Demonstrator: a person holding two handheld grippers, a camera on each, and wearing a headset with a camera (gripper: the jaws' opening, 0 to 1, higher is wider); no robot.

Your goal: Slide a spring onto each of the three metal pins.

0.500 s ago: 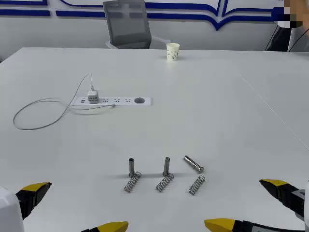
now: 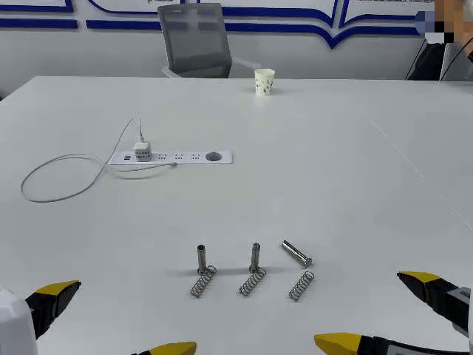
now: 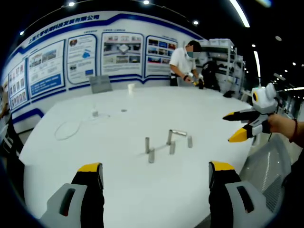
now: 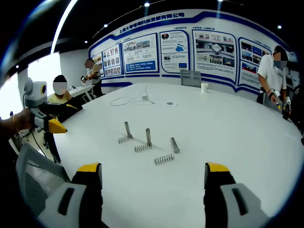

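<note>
Left tongs and right tongs spread, empty. At the row's 3 o'clock end, your toppled pin may roll if nudged; over-squeezed springs may shoot away.

The table is plain white. The three pins are bright silver and the springs a duller silver-grey. The left gripper and right gripper have yellow tips on black jaws and grey bodies. The power strip and cable are white, the cup white with small specks, the chair grey, and the wall white with blue bands.
</note>
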